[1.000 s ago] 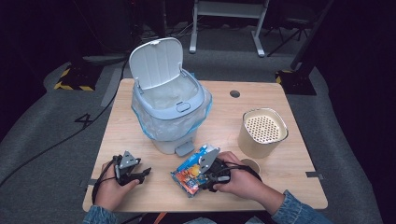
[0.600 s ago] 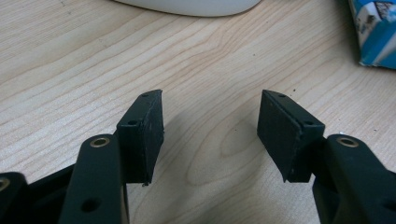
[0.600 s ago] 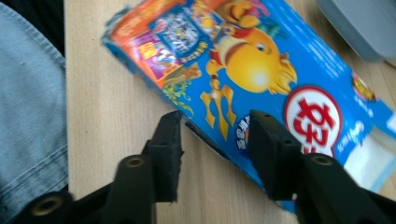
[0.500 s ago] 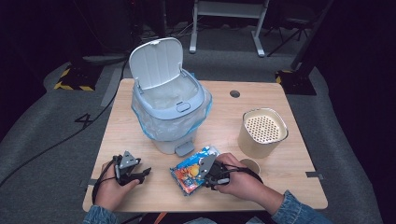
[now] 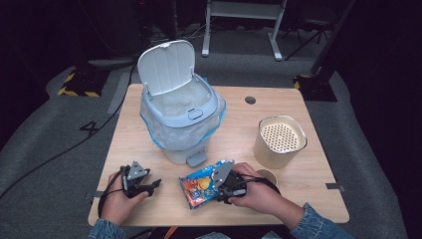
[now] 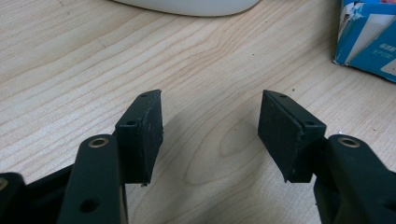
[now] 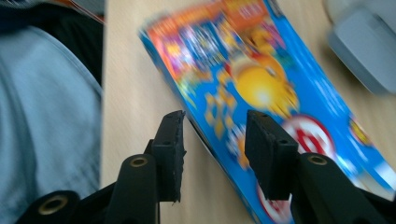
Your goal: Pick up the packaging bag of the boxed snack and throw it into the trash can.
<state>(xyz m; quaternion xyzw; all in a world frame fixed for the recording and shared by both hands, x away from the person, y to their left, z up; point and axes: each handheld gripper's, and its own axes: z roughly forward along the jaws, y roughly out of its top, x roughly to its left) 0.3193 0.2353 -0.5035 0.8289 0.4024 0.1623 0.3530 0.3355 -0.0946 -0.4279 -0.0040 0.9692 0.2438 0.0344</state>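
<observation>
Right gripper view: the right gripper (image 7: pixel 212 140) is seen with its two black jaws standing partly apart, straddling the near edge of a blue and orange snack packet (image 7: pixel 261 88). The jaws have just been opening a little after a closing, and the packet's edge lies between them, but the pads are not seen to press on it; no firm grip is judged to be made yet. The packet lies flat on the bench (image 7: pixel 135 93), running from the jaws toward 1 o'clock, with a grey pedal (image 7: pixel 364 51) at 2 o'clock and a pale blue sleeve (image 7: pixel 46 116) at 9 o'clock.

In the left gripper view, the left gripper (image 6: pixel 210 126) is held with its jaws wide and nothing between them, bare wood lying beneath.

From the high view, the right gripper (image 5: pixel 219 180) is found at the packet's (image 5: pixel 199 184) 3 o'clock edge, and the left gripper (image 5: pixel 149 185) rests well apart at the packet's 9 o'clock. A white pedal bin (image 5: pixel 179 114) with its lid raised and a liner fitted stands at the packet's 12 o'clock, and a beige canister (image 5: pixel 278 142) at its 2 o'clock.

The step in hand is judged to be the grasping of the packet. Next, a closing of the jaws on the thin edge is called for, then a lift toward the open bin.
</observation>
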